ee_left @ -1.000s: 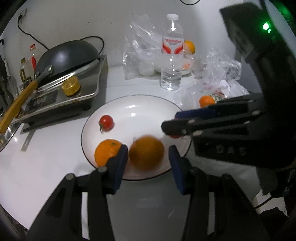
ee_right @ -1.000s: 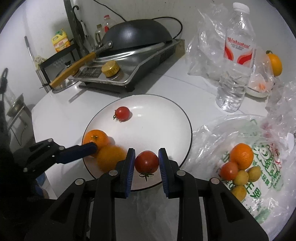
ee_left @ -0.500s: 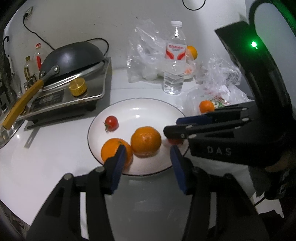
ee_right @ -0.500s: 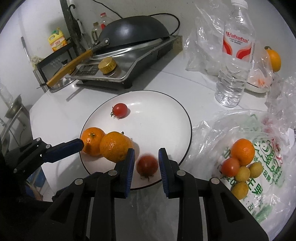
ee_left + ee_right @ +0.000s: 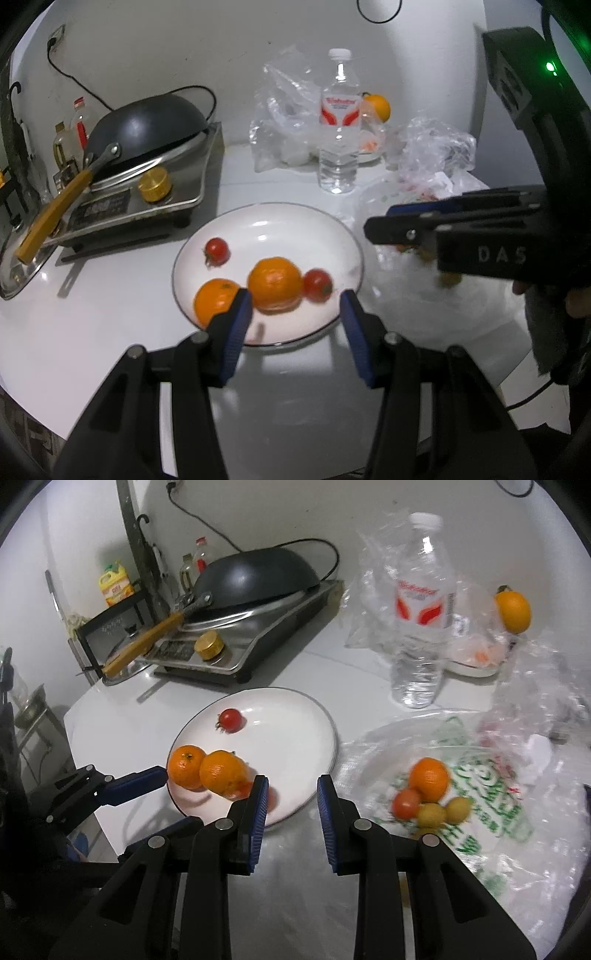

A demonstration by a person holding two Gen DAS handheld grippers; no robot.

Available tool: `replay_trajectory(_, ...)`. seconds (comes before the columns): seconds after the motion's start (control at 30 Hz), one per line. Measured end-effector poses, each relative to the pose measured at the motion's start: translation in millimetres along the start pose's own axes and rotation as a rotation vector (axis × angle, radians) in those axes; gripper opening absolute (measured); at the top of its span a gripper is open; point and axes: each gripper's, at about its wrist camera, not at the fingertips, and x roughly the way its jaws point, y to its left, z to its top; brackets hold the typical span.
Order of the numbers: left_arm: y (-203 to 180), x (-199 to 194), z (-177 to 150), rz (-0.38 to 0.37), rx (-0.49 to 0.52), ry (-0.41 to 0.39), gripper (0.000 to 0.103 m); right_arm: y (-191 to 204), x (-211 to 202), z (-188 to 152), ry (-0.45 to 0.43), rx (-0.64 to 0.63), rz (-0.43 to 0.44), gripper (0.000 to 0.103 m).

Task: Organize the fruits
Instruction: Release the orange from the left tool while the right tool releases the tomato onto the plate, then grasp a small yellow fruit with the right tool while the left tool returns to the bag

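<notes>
1. The left gripper (image 5: 295, 317) hangs over the near rim of the round white plate with a thin dark rim (image 5: 347, 236), its blue-padded fingers apart and holding nothing.
2. The right gripper (image 5: 290, 805) sits between that plate and the clear plastic bag with green print (image 5: 491, 794) at the right side of the white worktop (image 5: 92, 332); its jaws are also apart and empty.
3. On the plate lie four fruits: a small red tomato (image 5: 217, 250) towards the far left, two round oranges touching at the near left edge ( (image 5: 216, 300) and (image 5: 275, 282)), and a second red tomato (image 5: 317, 285) just beside the larger orange.
4. Still on the bag: one orange (image 5: 429, 778), a red tomato (image 5: 406, 804) and small yellow fruits (image 5: 432, 814), clustered and touching.
5. Judging from this, a drop-off looks finished and the next pick is in hand; the right gripper should probably swing right over the bag, centre on one fruit and close gently without snagging the plastic.
</notes>
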Motion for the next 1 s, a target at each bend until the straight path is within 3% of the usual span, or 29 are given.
replay_trajectory(0.17, -11.0, -3.5, 6.2, -0.022, -0.021, -0.010, 0.051, -14.1, -24.5, -2.3, -0.040, -0.002, -0.043, 0.029)
replay_trajectory(0.6, -56.2, -0.2, 20.3, -0.044, 0.037, -0.017, 0.052, -68.9, -59.9, -26.0, -0.075, 0.059, -0.081, 0.029)
replay_trajectory(0.67, -63.2, 0.9, 22.6, -0.048, 0.045, -0.022, 0.055, -75.7, -61.5, -30.6, -0.076, 0.069, -0.083, 0.029)
replay_trajectory(0.73, -67.8, -0.3, 23.5, -0.052, 0.047, -0.026, 0.068, -82.1, -62.3, -34.3, -0.075, 0.077, -0.082, 0.029)
replay_trajectory(1.0, -76.3, 7.5, 27.3, -0.064, 0.020, -0.018, 0.069, -91.0, -35.3, -54.4, -0.005, 0.091, -0.040, 0.029)
